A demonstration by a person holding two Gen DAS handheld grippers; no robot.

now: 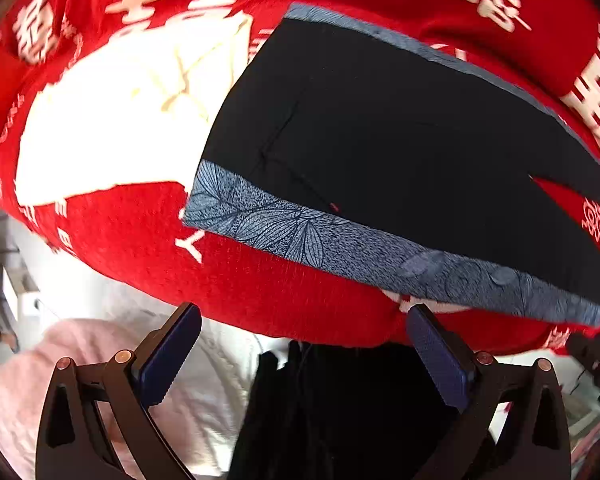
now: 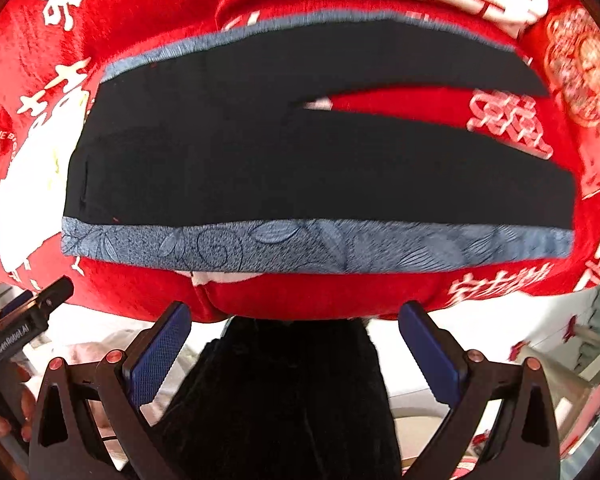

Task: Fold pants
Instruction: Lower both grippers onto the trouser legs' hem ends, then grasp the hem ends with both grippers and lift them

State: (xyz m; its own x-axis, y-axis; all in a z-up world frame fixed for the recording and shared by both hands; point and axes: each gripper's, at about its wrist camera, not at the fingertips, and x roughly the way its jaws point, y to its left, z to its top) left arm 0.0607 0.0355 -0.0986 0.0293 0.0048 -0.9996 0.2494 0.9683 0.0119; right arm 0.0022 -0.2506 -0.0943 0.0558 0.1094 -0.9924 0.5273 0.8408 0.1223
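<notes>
Two open grippers hover at the near edge of a red cloth-covered surface (image 2: 284, 292) where dark navy pants (image 2: 300, 168) lie spread flat, their two legs parted in a narrow V toward three o'clock in the right wrist view. Blue-grey leaf-patterned bands (image 2: 300, 244) run along both outer side seams, the nearer one just inside the cloth's front edge.

Seen from the left wrist, the pants (image 1: 400, 140) stretch from centre toward four o'clock, the waist end at nine o'clock beside a large white patch (image 1: 112, 120) printed on the cloth. The left gripper (image 1: 304, 344) has its blue-padded fingers (image 1: 168, 360) spread wide with nothing between them, poised just off the cloth's edge.

The right gripper (image 2: 296, 340) is likewise spread, its fingers (image 2: 160, 352) empty and short of the fabric. At eight o'clock in that view, the left gripper's (image 2: 28, 320) black body carries the lettering "GenRobot.AI", held by a hand (image 2: 4, 420) partly visible at the frame's edge.

White double-happiness characters (image 2: 508, 124) and other Chinese script cover the cloth; a lone "Y" (image 1: 192, 242) shows near the waist, and "THE B" can be read at nine o'clock in the right view, the rest being too blurred to read.
</notes>
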